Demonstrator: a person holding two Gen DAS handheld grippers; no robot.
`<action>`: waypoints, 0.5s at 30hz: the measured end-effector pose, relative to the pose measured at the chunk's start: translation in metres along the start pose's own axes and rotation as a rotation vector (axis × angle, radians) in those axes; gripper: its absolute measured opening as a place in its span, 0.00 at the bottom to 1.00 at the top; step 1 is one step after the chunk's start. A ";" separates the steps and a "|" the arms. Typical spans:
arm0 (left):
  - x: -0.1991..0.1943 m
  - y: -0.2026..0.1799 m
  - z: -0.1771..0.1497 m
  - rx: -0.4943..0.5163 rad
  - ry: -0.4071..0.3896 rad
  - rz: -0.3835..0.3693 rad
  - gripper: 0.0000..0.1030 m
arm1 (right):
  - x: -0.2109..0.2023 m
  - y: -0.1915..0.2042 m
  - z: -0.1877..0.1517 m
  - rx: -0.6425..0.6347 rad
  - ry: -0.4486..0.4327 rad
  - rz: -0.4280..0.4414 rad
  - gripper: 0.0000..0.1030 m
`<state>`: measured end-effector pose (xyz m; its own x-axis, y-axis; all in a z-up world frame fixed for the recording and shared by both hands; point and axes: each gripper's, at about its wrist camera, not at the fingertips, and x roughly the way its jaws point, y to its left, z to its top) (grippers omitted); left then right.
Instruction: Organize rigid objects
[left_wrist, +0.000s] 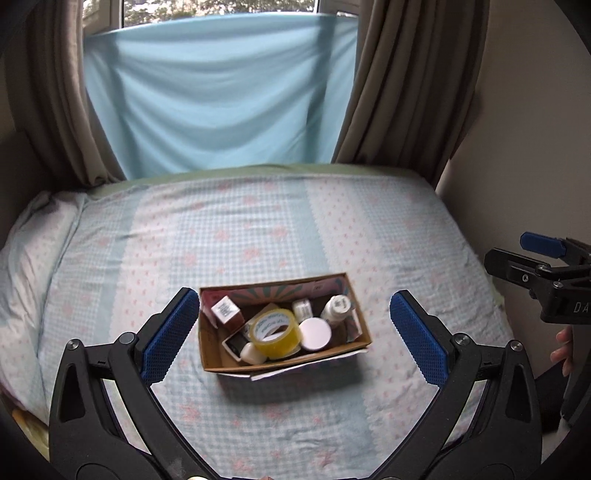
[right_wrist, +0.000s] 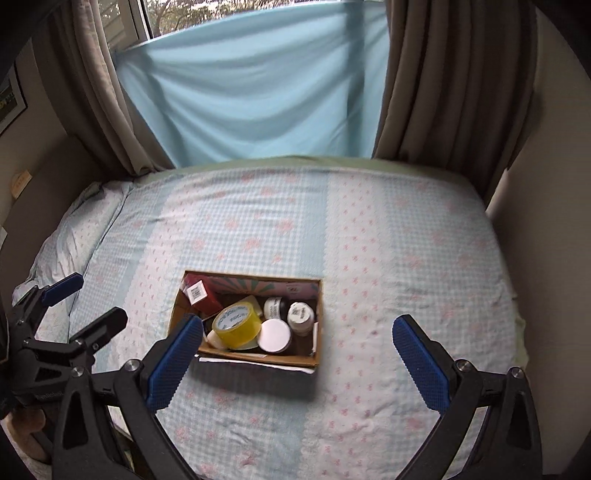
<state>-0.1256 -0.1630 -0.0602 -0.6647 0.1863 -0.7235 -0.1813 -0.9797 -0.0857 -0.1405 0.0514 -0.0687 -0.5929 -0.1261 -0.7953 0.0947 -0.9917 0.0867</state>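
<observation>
Both my hand-held grippers, left (left_wrist: 293, 334) and right (right_wrist: 297, 363), gape wide, empty, above the bed (left_wrist: 258, 229). Cardboard box (left_wrist: 280, 360) mid-bed holds yellow tape roll (left_wrist: 275, 332), white-lidded jar (left_wrist: 314, 334), bottle (left_wrist: 337, 308), red carton (right_wrist: 201, 297). Labels unreadable.

Small print on the yellow tape roll (right_wrist: 236, 325) and white bottle caps (left_wrist: 340, 305) — illegible; dark flat item (left_wrist: 234, 341) beneath the roll — mostly hidden.

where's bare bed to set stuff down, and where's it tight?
Open sheet right of the cardboard box and behind it toward the curtain. Left of the box too, up to the pillow. Crowded: inside the box, around the tape roll and white lid.
</observation>
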 end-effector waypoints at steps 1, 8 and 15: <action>-0.012 -0.007 0.002 -0.008 -0.024 0.008 1.00 | -0.016 -0.007 0.000 0.016 -0.031 -0.008 1.00; -0.066 -0.040 -0.011 -0.007 -0.158 0.039 1.00 | -0.075 -0.032 -0.020 0.042 -0.161 -0.081 1.00; -0.084 -0.065 -0.018 0.025 -0.206 0.057 1.00 | -0.087 -0.044 -0.035 0.047 -0.199 -0.106 1.00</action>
<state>-0.0454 -0.1163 -0.0060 -0.8081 0.1447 -0.5710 -0.1555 -0.9874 -0.0301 -0.0648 0.1067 -0.0242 -0.7441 -0.0187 -0.6678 -0.0115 -0.9991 0.0408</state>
